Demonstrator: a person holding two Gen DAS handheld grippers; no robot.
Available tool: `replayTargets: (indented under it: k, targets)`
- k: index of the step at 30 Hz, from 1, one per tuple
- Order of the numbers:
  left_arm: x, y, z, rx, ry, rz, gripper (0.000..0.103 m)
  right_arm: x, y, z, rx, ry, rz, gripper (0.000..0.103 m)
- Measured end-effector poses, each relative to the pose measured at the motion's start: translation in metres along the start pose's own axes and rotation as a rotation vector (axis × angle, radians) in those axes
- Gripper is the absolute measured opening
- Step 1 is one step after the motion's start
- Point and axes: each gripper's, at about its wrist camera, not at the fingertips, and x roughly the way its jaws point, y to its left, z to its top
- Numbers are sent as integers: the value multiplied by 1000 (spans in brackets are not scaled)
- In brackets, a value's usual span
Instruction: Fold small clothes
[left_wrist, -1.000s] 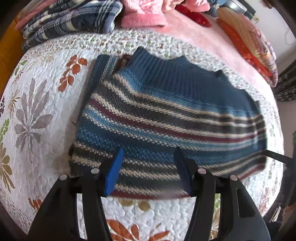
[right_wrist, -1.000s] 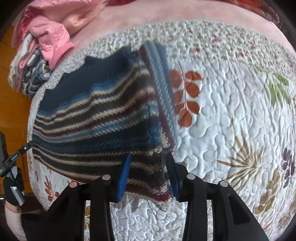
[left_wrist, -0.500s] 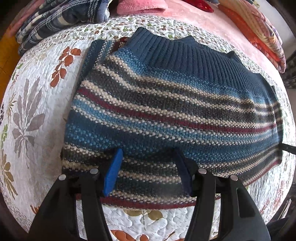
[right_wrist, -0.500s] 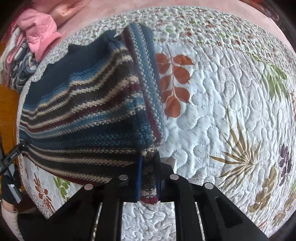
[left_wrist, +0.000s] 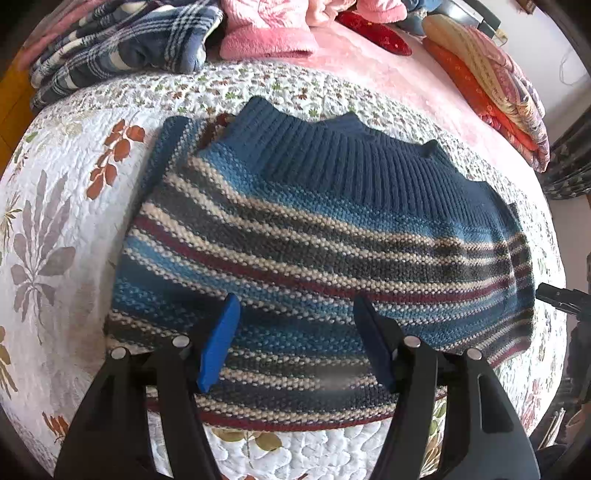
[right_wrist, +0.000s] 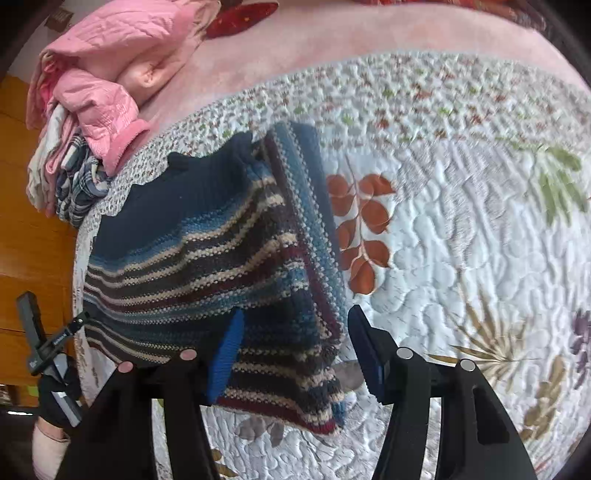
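**Both grippers open over folded sweater**

While the striped sweater (left_wrist: 317, 251) lies folded on the floral quilt (right_wrist: 461, 240), your left gripper (left_wrist: 295, 343) hovers fingers wide above its near hem; your right gripper (right_wrist: 293, 350) gapes wide over its near corner, gripping nothing.

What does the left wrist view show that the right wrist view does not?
Only the left wrist view shows the sweater's full striped front lying flat, its ribbed band along the far edge, and orange bedding at the far right.

Only the right wrist view shows the sweater's folded side edge, the wide bare quilt beside it, a wooden panel at left, and the other gripper held in a hand.

Both show the sweater on the quilt, the pink clothes, the plaid cloth, and open tongs over the near hem.
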Motion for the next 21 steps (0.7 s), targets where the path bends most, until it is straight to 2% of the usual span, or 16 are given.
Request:
replayTargets:
  k: [11, 14, 17, 19, 21]
  targets:
    - [12, 9, 1, 0, 6, 6, 64, 38, -10, 2, 31, 63, 15, 59]
    - [13, 10, 1, -1, 5, 3, 64, 45, -10, -1, 45, 55, 28, 60]
    - [13, 9, 1, 7, 5, 3, 65, 44, -8, -2, 54, 33, 43, 48]
    - [12, 10, 2, 4, 4, -2, 65, 36, -4, 0, 58, 23, 73, 29]
    - [12, 12, 2, -9, 6, -15, 65, 20, 3, 4, 40, -15, 139, 24]
